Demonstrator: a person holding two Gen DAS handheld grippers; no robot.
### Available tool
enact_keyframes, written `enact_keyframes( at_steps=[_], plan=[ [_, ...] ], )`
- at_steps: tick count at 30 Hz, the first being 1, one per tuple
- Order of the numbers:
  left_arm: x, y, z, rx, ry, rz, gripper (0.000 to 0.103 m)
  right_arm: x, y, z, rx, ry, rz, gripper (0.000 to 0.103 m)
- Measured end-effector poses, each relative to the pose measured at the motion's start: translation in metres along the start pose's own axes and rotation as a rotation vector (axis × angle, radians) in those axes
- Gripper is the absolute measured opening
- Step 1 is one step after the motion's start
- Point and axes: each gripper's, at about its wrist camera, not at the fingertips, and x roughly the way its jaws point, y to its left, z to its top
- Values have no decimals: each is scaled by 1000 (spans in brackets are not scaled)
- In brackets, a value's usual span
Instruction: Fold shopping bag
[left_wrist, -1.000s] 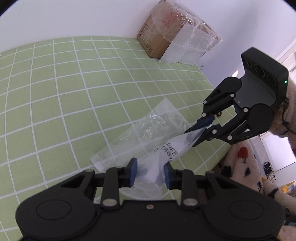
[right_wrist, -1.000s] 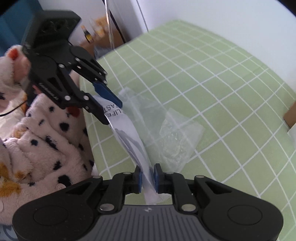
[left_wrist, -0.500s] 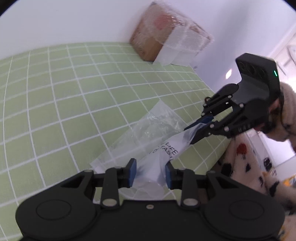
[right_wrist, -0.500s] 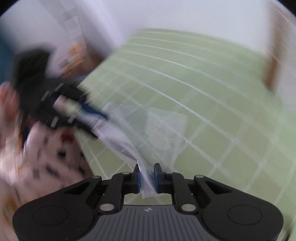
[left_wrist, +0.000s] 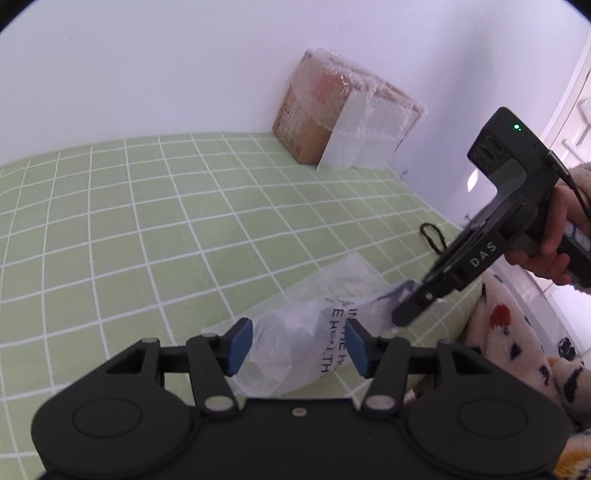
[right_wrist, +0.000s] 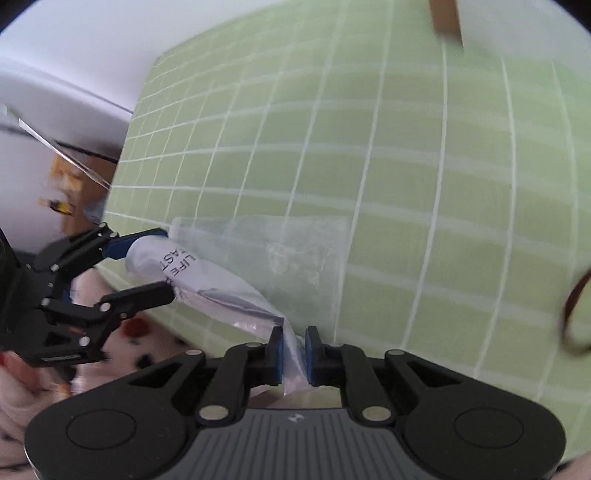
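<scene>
The shopping bag (left_wrist: 314, 343), bunched and not yet folded flat, is being released near the tabletop (left_wrist: 147, 229) edge by the opening left gripper (left_wrist: 298, 346) while being pinched by the closing right gripper (right_wrist: 294, 354).

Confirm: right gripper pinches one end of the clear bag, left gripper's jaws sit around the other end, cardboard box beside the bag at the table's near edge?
Box placement is wrong. In the left wrist view the cardboard box stands against the far wall, well apart from the bag. The rest holds: right gripper pinches one end; left gripper, jaws opening, brackets the other.
</scene>
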Motion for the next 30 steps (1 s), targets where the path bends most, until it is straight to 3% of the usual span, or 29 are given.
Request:
enact_keyframes(
  at_steps=[7,11,16,18,23,26,28,30],
  plan=[
    [-2,-1,22,1,-112,81,52,-26,-9,0,-32,-222,-147,9],
    [-14,-9,32,83,-163,77,53,-25,2,-8,-174,-230,-196,9],
    [-22,-33,37,224,-190,38,55,-16,25,-22,-449,-208,-266,8],
    [-19,-39,41,240,-191,33,55,-7,41,-36,-657,-215,-326,8],
    [-10,-41,51,185,-198,-42,55,4,58,-59,-930,-191,-367,8],
    [-1,-35,58,141,-195,-37,55,14,67,-73,-1149,-178,-419,8],
    [3,-33,61,122,-185,-31,55,18,70,-78,-1223,-164,-441,8],
    [15,-30,65,93,-117,-10,55,21,71,-82,-1283,-150,-457,8]
  ],
)
